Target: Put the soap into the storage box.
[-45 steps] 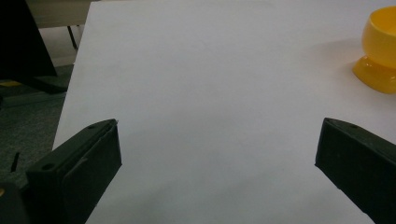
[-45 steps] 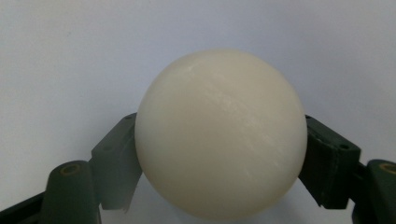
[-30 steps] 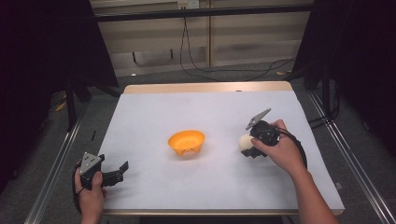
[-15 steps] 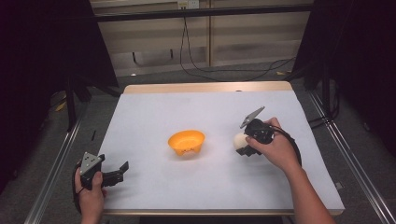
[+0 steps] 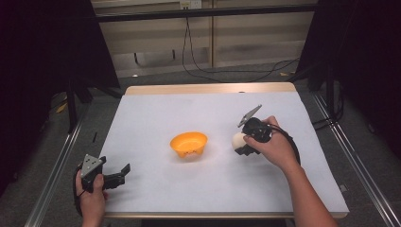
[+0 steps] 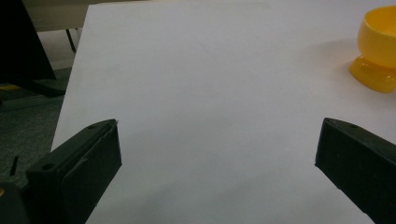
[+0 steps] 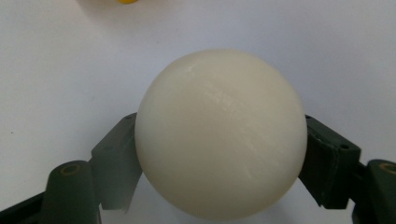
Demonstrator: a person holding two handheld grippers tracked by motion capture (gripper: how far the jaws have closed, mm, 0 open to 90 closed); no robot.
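1. Right gripper view has the cream-white ball (image 7: 220, 135) clamped between the two black jaws, one pad on each side, so the right gripper (image 5: 243, 142) is closed on it and carrying it.
2. From the high view the ball (image 5: 238, 140) sits right of the table's (image 5: 302, 189) middle, apparently just off the white surface rather than resting on it, though that's hard to call.
3. The key relation: the orange bowl (image 5: 188, 144) lies to the left of the ball, near but apart, roughly level with it. My guess is that's the drop spot, so the move is a short slide left.
4. It's a sphere, so no long axis and no pointing direction to worry about.
5. The right hand (image 5: 276, 149) is way nearer the bowl's right side.
6. The left gripper (image 5: 118, 176) is parked at the near left corner, jaws wide open, nothing in them.
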